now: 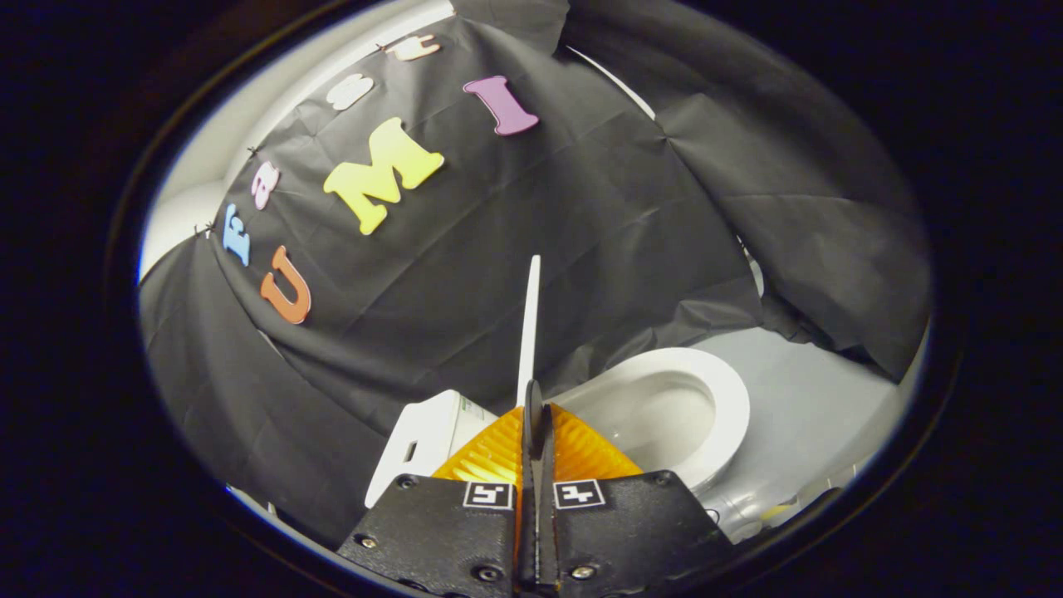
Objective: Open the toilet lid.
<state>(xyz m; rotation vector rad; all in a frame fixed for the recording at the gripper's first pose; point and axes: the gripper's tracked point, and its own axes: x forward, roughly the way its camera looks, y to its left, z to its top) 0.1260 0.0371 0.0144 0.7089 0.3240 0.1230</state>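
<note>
Fingers (pixel 534 415) pinch one raised toilet lid (pixel 529 324) edge beside one open toilet bowl (pixel 664 407).

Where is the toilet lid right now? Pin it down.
In the gripper view the toilet lid stands raised, seen edge-on, clamped between the fingers of the gripper, with the tank beside it on one side and the open bowl on the other.
</note>
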